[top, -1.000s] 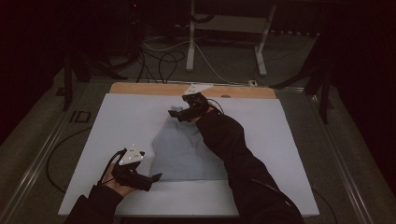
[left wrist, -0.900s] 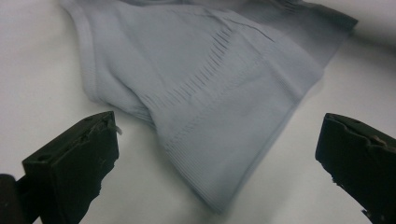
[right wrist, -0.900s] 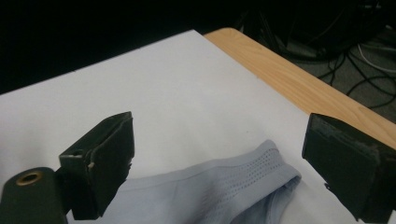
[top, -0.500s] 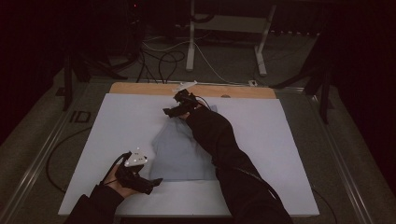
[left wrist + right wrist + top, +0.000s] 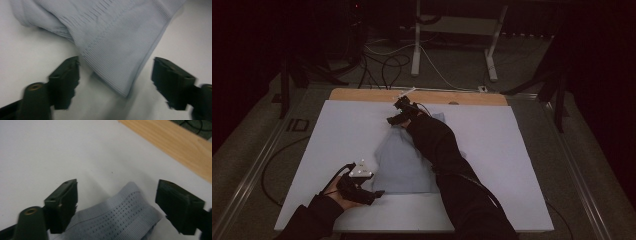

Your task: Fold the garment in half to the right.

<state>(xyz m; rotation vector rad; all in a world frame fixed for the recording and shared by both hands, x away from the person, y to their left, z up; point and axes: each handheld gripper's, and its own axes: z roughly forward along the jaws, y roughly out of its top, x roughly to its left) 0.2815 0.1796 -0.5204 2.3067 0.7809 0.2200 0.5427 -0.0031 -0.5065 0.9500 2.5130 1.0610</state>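
The pale blue garment (image 5: 404,160) lies rumpled in the middle of the white board (image 5: 337,130), nothing folded or lifted yet. My left gripper (image 5: 374,193) sits at the garment's near-left corner, jaws apart around that corner and just closing, pads not pressing. My right gripper (image 5: 396,119) straddles the garment's far strap end, jaws wide, also just narrowing, holding nothing. Against a second ago, my right hand has swung left and sunk onto the far edge; both pinches remain

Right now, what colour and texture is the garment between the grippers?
Pale blue-grey ribbed knit garment, clearest in the left gripper view.
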